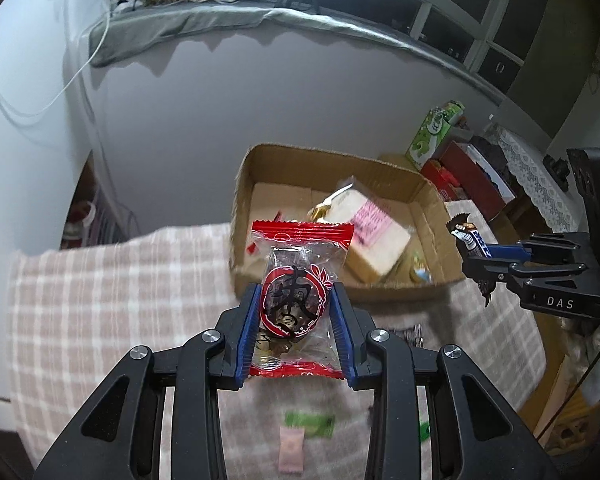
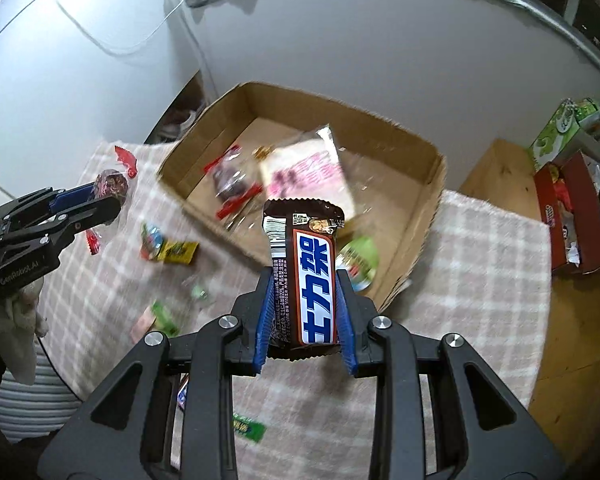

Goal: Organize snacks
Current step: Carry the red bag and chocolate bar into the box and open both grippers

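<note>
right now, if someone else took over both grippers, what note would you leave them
Left gripper: fingers shut on a clear snack packet with red ends, held above the checked cloth.
Right gripper: fingers shut on a brown chocolate bar with a blue-lettered white band.
Open cardboard box: already holds a wrapped bread slice with pink print, a red-ended packet and a green-lidded cup.
Left: drop both held snacks into the box, then the small candies on the cloth.

The right gripper (image 1: 485,256) carried "DAS" in white on its black body. The left gripper (image 2: 112,196) had "GenRobot.AI" on its side. The chocolate bar (image 2: 306,276) showed white Chinese characters "士力架" on blue.
</note>
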The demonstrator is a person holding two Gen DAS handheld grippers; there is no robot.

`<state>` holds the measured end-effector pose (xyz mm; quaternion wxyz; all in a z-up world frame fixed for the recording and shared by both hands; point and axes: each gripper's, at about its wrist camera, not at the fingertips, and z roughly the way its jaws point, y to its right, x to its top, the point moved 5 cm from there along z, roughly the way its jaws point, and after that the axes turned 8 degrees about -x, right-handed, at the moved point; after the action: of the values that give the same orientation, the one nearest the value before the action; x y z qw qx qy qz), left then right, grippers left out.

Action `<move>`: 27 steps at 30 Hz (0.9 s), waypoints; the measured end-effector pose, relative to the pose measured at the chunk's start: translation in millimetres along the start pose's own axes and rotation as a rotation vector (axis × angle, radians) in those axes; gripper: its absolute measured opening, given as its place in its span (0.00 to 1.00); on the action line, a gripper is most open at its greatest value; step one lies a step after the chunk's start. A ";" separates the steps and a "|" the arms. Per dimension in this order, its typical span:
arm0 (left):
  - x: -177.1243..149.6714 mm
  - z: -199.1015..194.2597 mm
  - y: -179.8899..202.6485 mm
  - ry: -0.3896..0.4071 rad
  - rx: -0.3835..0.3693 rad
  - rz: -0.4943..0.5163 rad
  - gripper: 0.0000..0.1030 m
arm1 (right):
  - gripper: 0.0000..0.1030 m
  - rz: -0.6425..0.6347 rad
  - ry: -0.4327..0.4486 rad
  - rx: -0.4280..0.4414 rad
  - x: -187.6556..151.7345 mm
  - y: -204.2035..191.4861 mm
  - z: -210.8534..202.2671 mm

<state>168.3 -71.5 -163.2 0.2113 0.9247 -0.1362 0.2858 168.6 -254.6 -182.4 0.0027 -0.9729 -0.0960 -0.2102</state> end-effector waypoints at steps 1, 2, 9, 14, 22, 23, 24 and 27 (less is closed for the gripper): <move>3.8 3.9 0.8 -0.001 -0.001 0.005 0.32 | 0.29 0.005 0.002 -0.003 2.3 2.0 0.9; 5.9 6.2 1.4 -0.002 -0.001 0.007 0.32 | 0.29 0.009 0.003 -0.007 6.5 5.7 2.9; 23.7 27.6 4.3 -0.011 0.001 0.026 0.32 | 0.29 0.013 0.000 -0.038 21.8 17.8 19.8; 35.1 37.6 7.4 -0.013 -0.002 0.035 0.32 | 0.29 0.016 -0.010 -0.056 31.3 25.6 32.4; 44.3 51.5 6.3 -0.029 -0.007 0.017 0.32 | 0.29 0.031 -0.031 -0.054 41.1 31.0 45.0; 44.8 52.6 5.9 -0.031 -0.006 0.015 0.32 | 0.29 0.033 -0.032 -0.055 42.1 31.1 46.1; 45.0 53.5 5.3 -0.035 -0.003 0.014 0.36 | 0.29 0.034 -0.035 -0.055 42.6 31.6 47.7; 46.7 54.8 2.3 -0.038 0.004 0.000 0.53 | 0.48 0.031 -0.034 -0.070 44.8 32.0 48.8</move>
<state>230.6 -105.3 -176.0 0.2068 0.9304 -0.1399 0.2684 234.5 -275.4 -207.4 -0.0295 -0.9772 -0.0733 -0.1969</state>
